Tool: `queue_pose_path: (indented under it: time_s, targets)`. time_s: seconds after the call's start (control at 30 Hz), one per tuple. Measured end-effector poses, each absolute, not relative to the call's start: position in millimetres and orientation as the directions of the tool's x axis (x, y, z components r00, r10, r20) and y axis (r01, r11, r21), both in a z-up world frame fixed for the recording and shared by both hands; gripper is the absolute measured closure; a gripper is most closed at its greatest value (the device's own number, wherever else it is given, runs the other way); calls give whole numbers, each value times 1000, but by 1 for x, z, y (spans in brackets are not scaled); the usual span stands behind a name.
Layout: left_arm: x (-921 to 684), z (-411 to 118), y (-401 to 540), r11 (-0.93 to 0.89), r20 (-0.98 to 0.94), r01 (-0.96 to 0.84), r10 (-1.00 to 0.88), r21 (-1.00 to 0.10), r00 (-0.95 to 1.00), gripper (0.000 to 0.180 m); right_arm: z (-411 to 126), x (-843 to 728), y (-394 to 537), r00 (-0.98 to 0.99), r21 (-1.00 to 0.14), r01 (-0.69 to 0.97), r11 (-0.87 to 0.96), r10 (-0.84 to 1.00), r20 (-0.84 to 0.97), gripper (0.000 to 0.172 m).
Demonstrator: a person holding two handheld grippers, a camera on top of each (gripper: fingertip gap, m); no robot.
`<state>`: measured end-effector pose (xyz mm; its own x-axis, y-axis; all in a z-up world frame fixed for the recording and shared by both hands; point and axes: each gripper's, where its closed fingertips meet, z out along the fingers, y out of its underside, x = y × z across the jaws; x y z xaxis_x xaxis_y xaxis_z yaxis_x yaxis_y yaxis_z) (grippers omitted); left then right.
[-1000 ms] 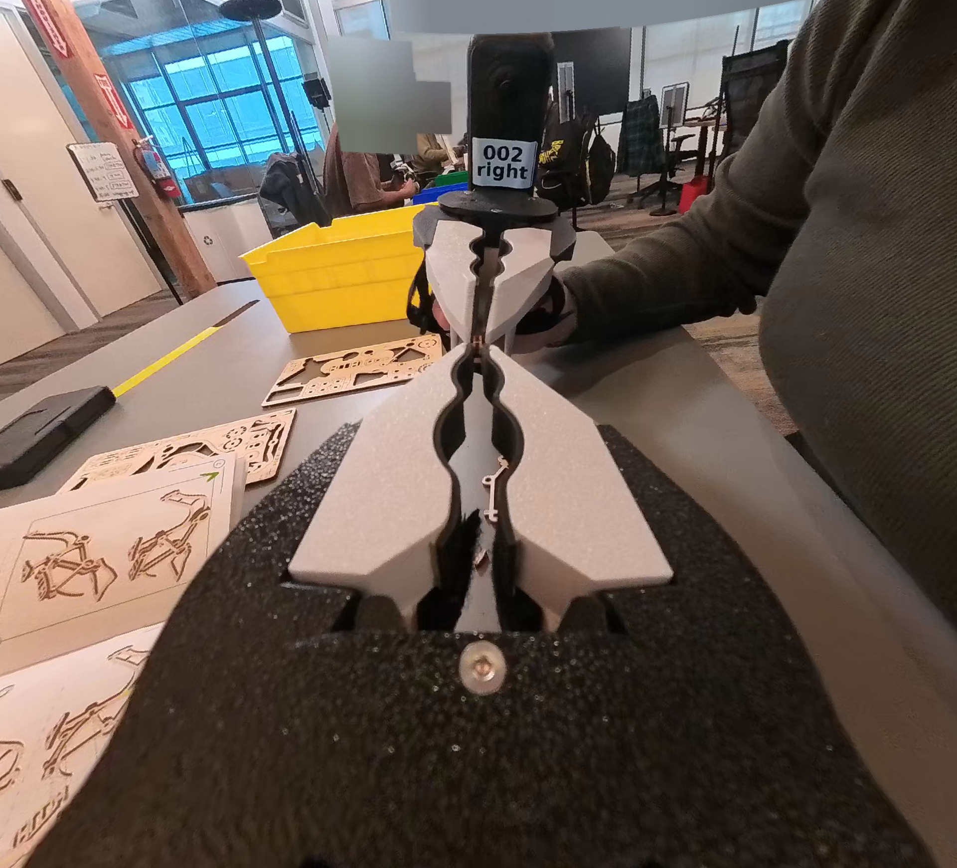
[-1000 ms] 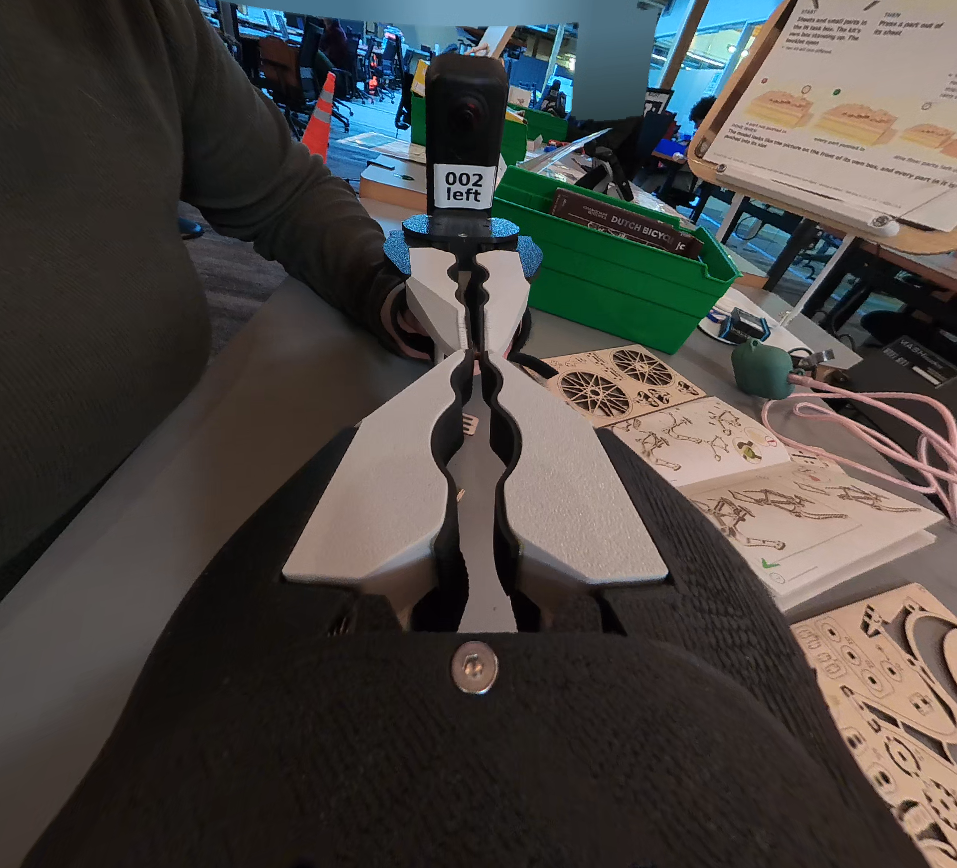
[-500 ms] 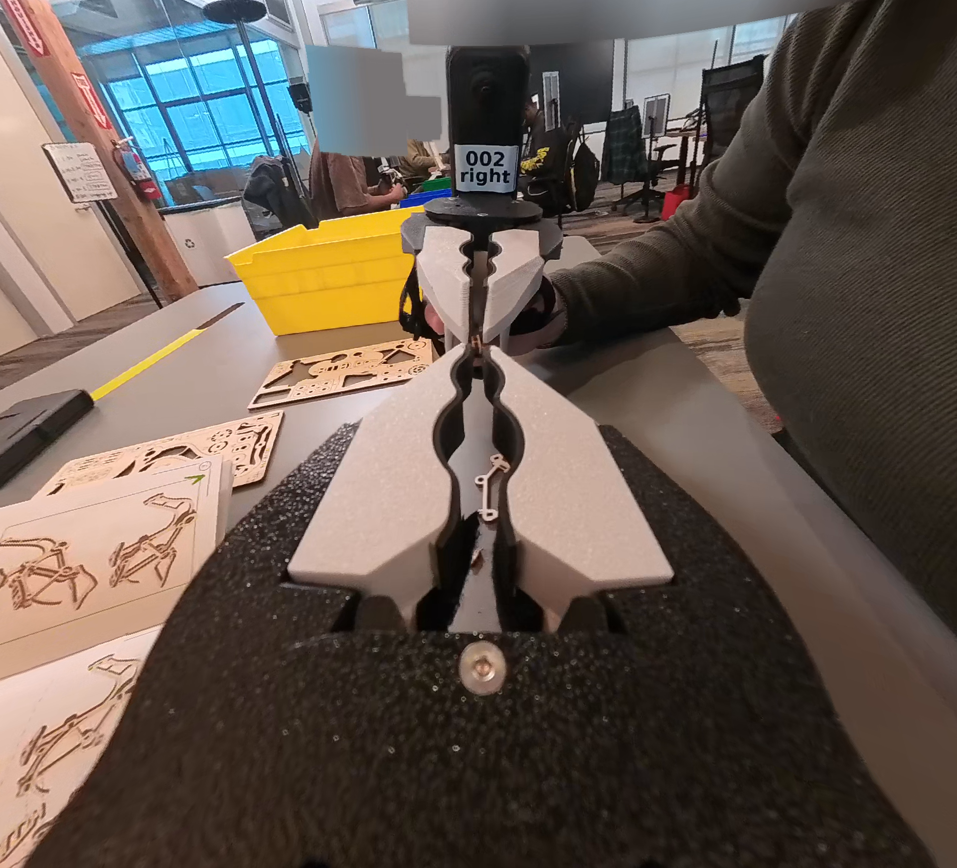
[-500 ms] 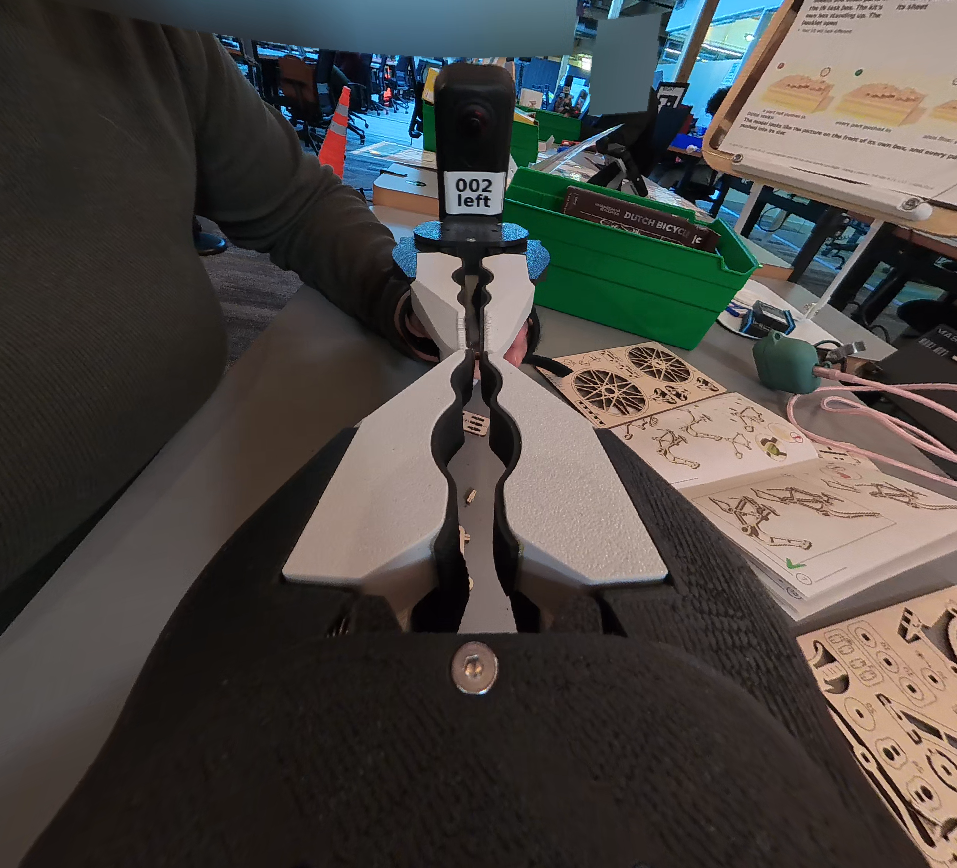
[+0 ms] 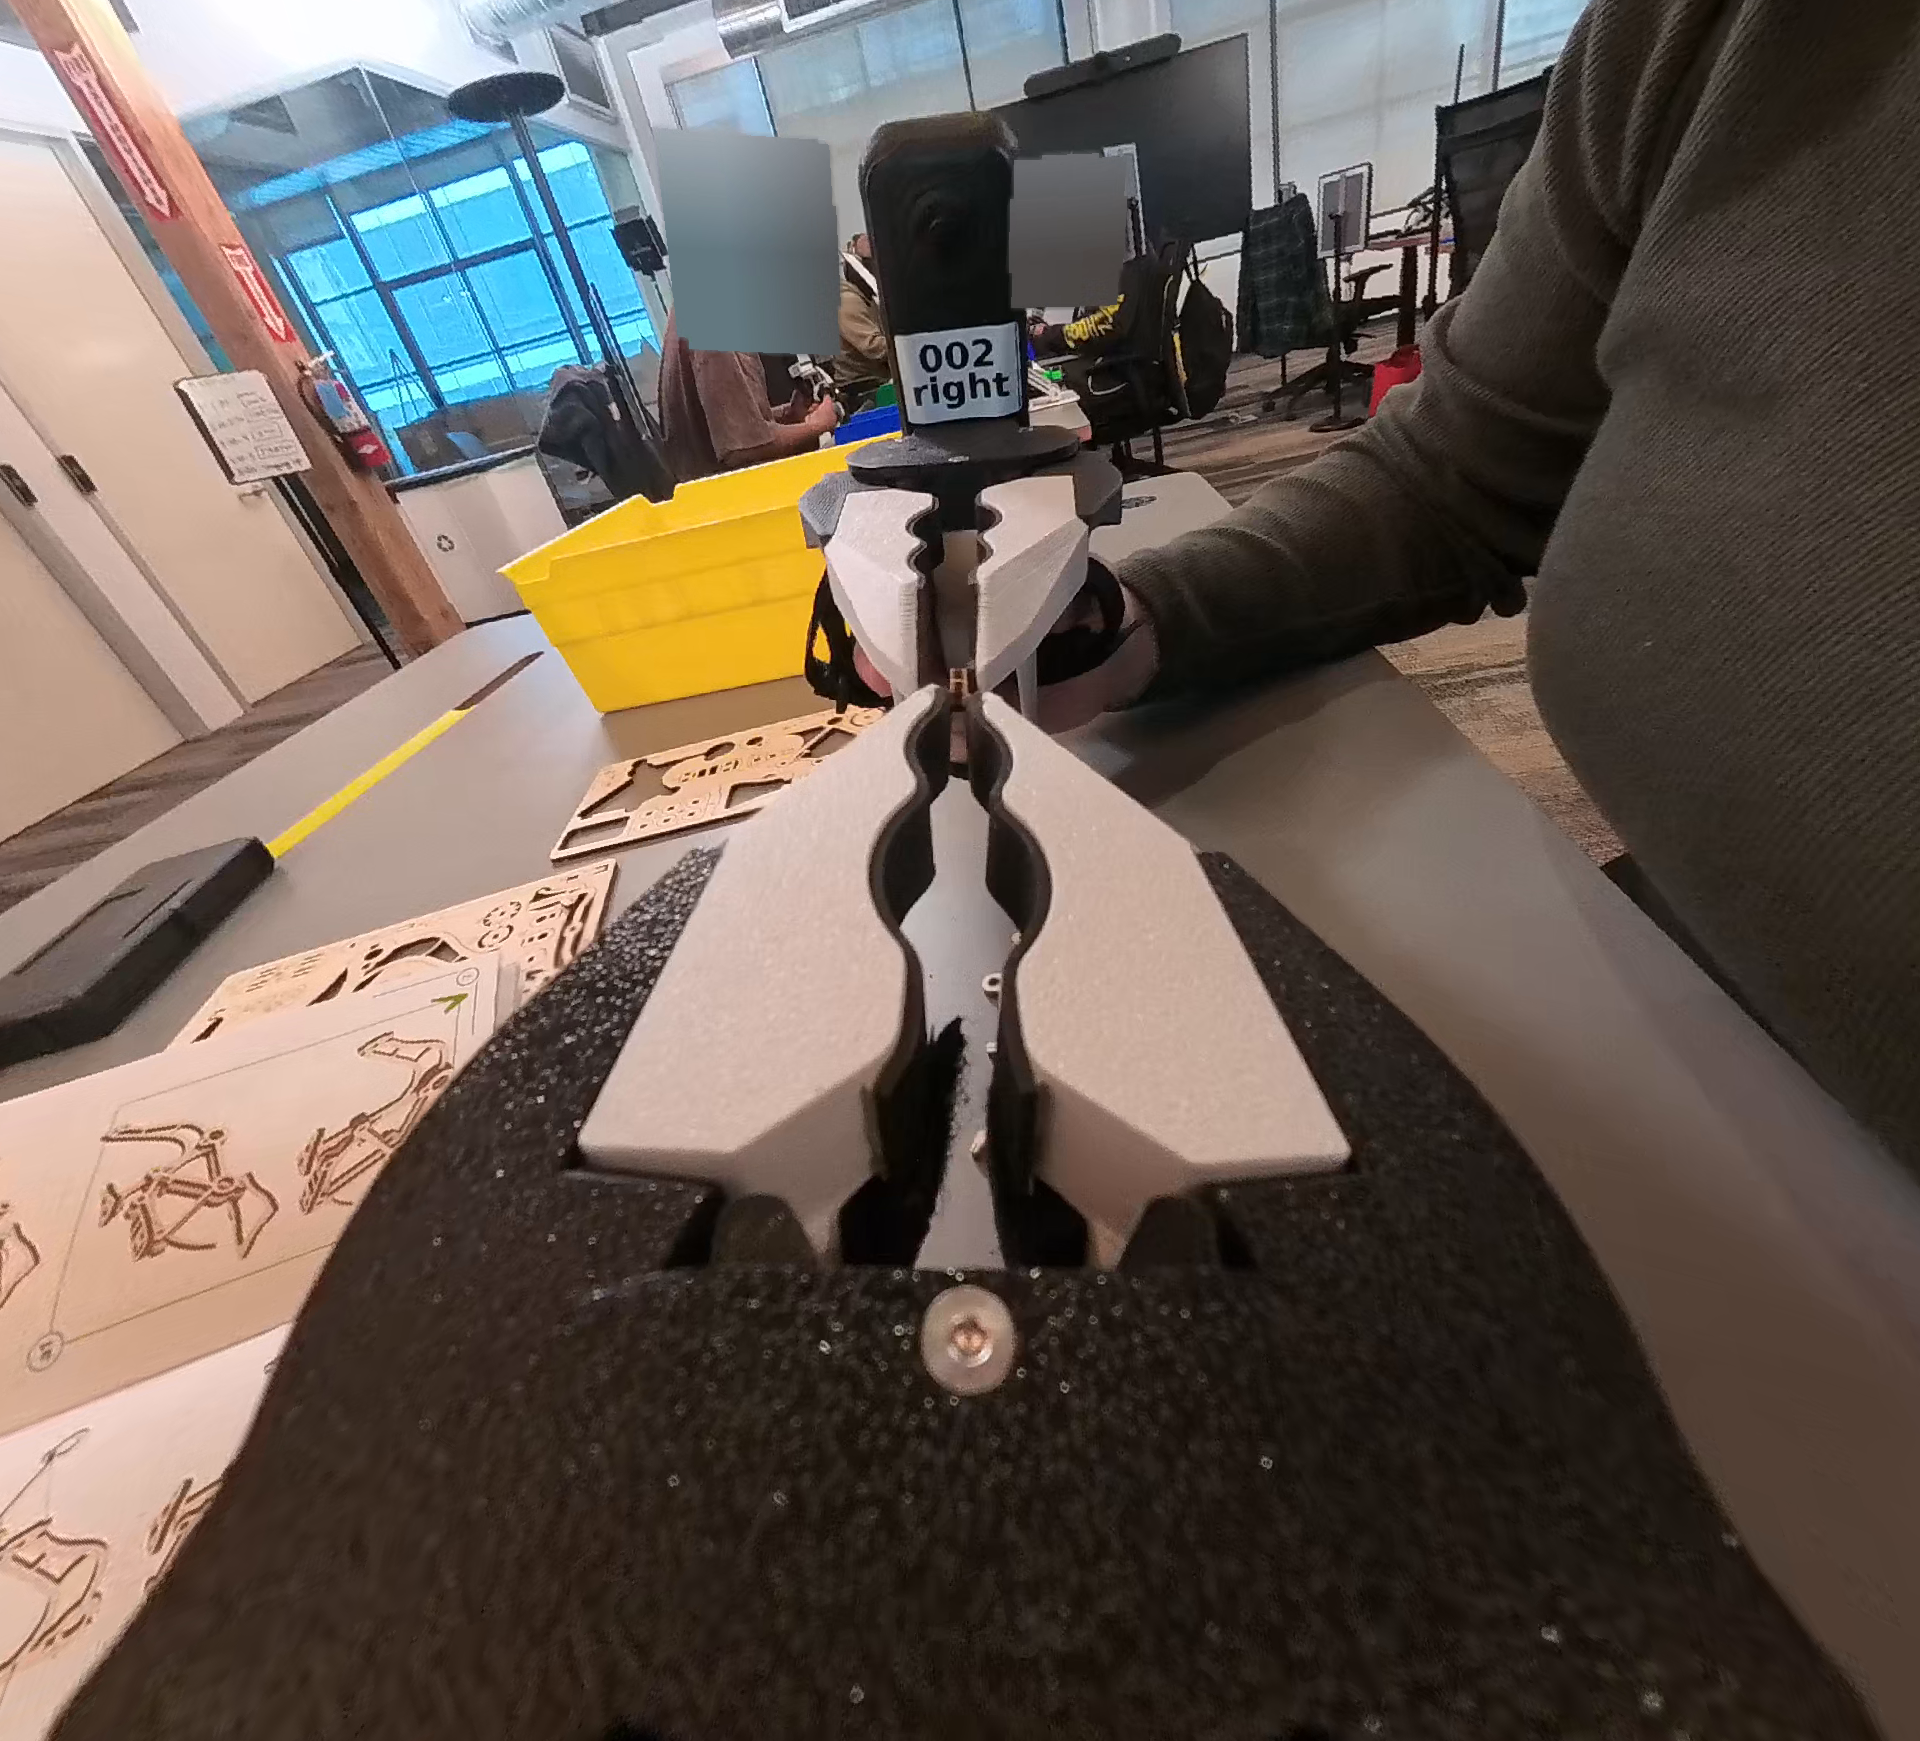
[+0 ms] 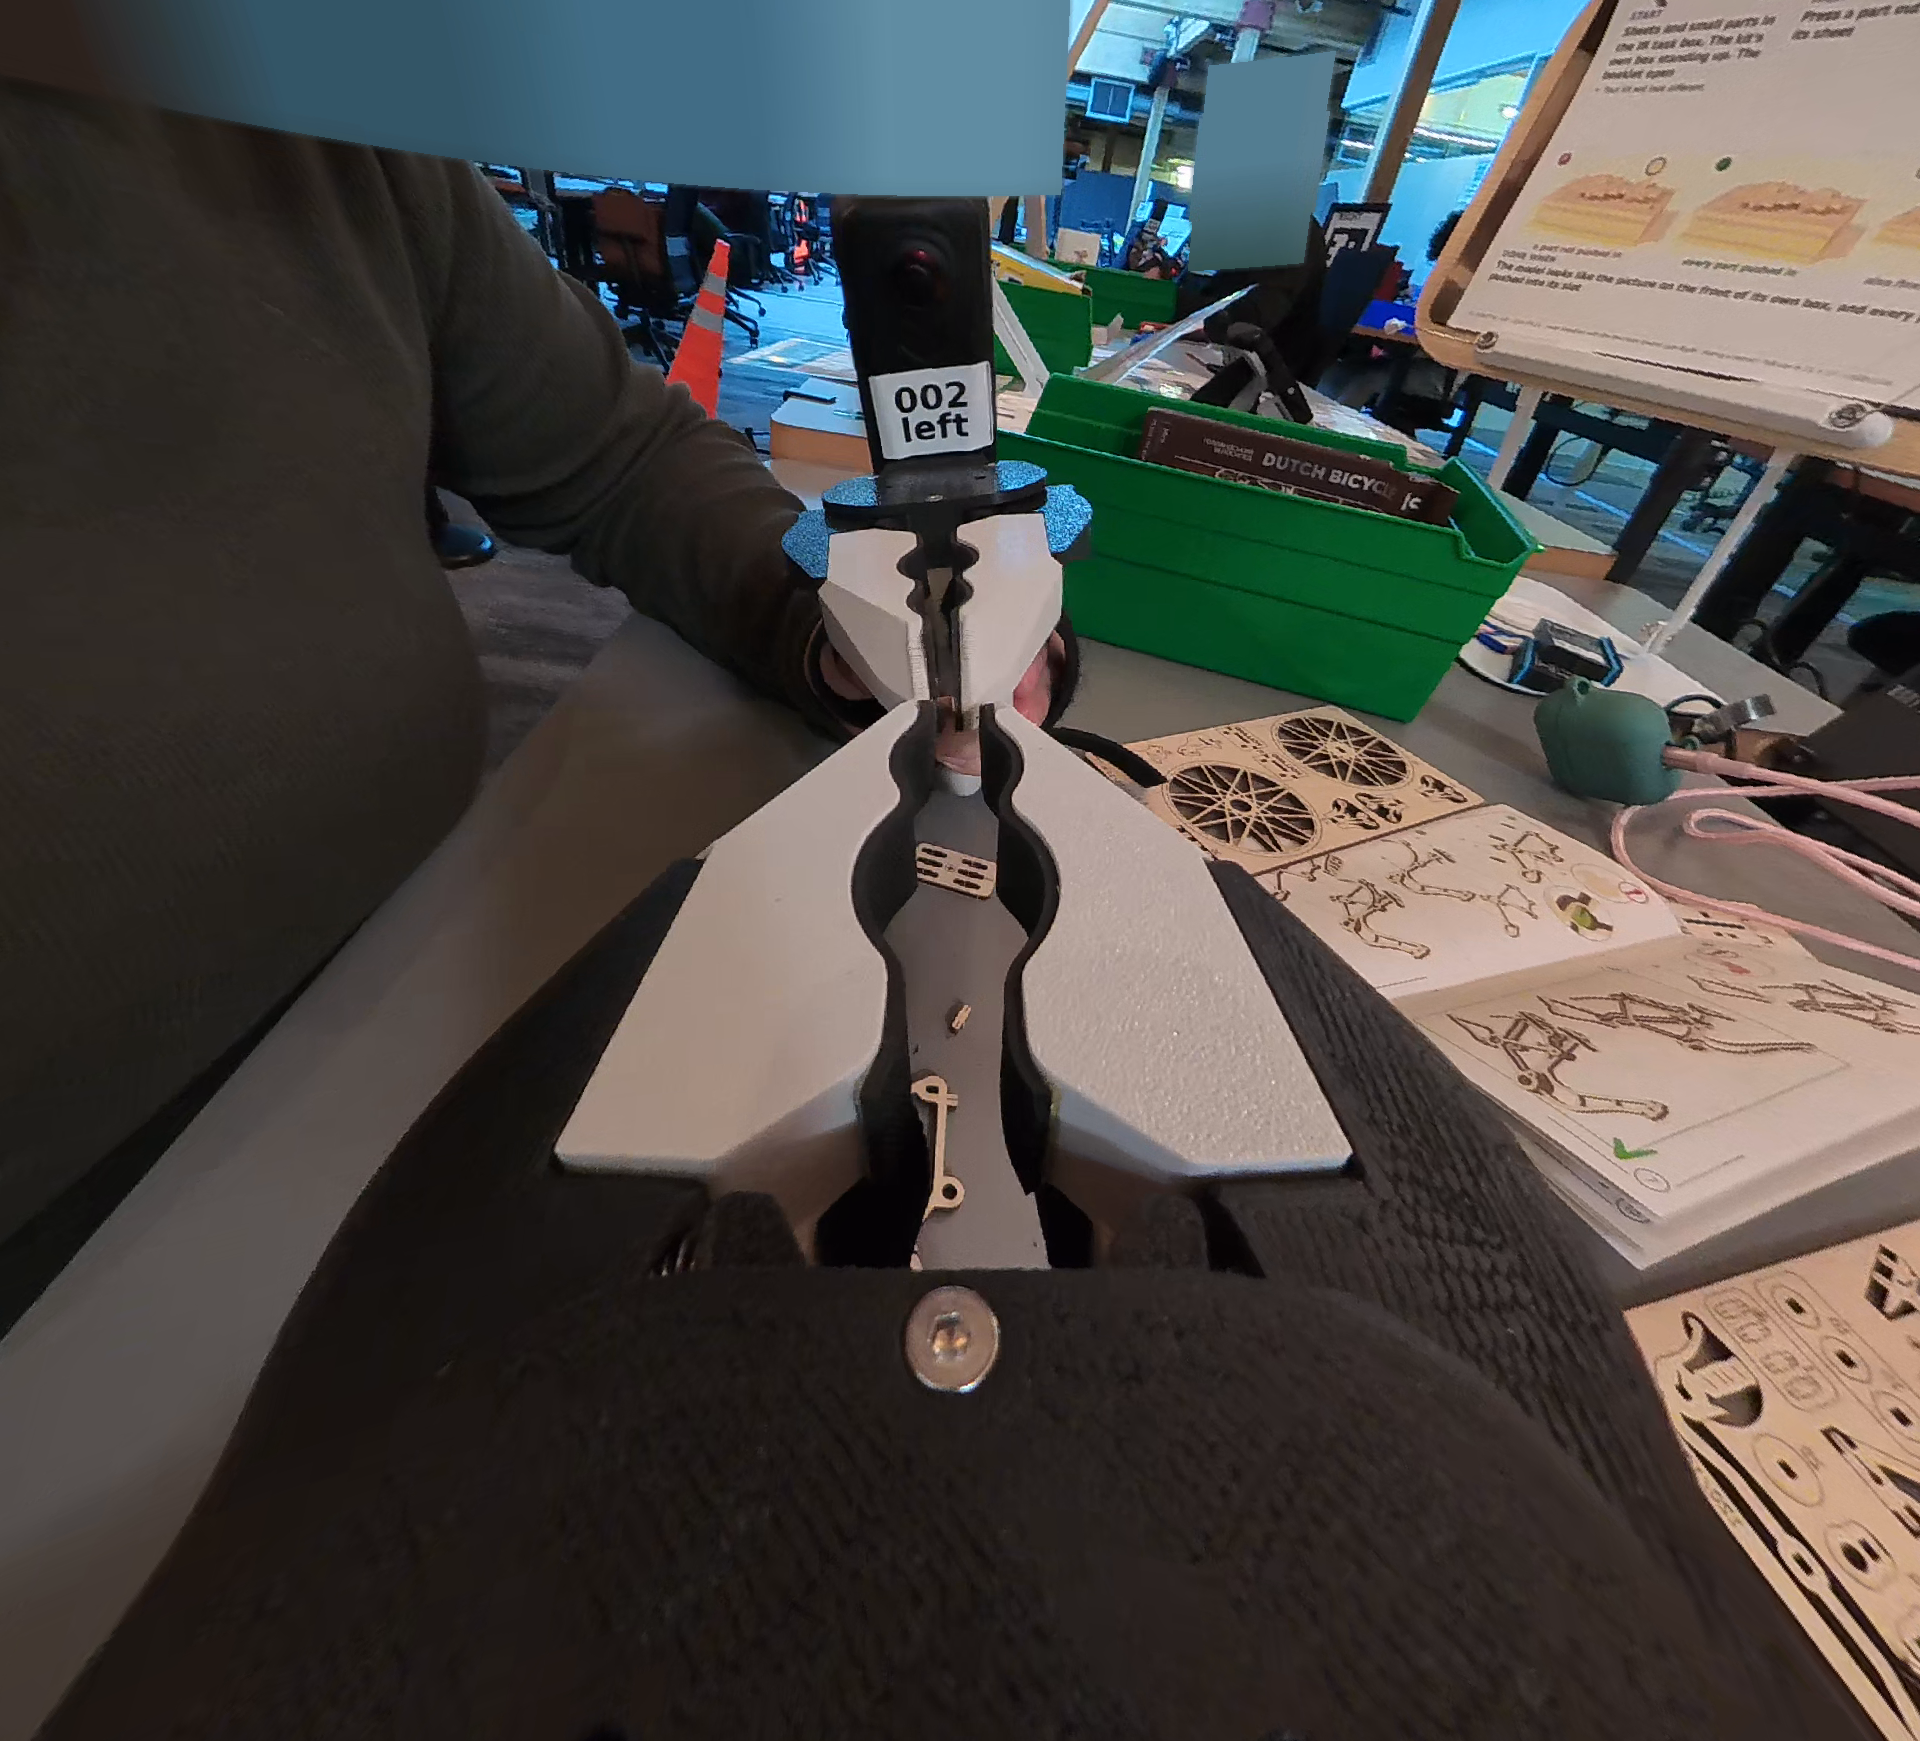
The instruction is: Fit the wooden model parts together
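Observation:
My two grippers meet tip to tip above the grey table [image 5: 1351, 860]. My left gripper [image 5: 952, 706] is shut on a small thin wooden part [image 5: 959, 679] that sticks out of its tips. It also shows in the right wrist view [image 6: 943, 699], shut on the same part [image 6: 948, 707]. My right gripper [image 6: 951, 723] faces it with its jaws a little apart around the part's far end, and the pads do not press on it. In the left wrist view my right gripper [image 5: 954, 668] shows a clear gap between its fingers.
Loose wooden bits lie on the table below: a slotted plate [image 6: 956, 868], a tiny peg [image 6: 961, 1016] and a long thin piece [image 6: 940, 1141]. Cut wooden sheets [image 5: 717, 777] [image 6: 1288, 787], open booklets [image 5: 208, 1161] [image 6: 1507, 964], a yellow bin [image 5: 675, 590], a green bin [image 6: 1247, 569] and a pink cable [image 6: 1766, 850] surround them. Less than 4 cm separates the two grippers' tips.
My right gripper's jaws, shut before, have parted a little and let go of the small part. My left gripper has stayed shut on it. Both grippers remain tip to tip.

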<state>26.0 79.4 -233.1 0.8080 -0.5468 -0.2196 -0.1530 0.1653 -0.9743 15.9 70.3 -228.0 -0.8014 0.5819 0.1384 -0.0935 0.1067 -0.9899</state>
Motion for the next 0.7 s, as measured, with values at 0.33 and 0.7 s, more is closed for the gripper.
queue_pose_path:
  time_s: [0.33, 0.7]
  targets:
    - [25, -238, 81, 130, -198, -151, -556, -980, 807, 180, -230, 16, 68, -787, -980, -121, 158, 587, 192, 170]
    - [25, -238, 81, 132, -207, -161, -557, -978, 804, 180, -231, 17, 68, -779, -971, -137, 193, 585, 227, 169]
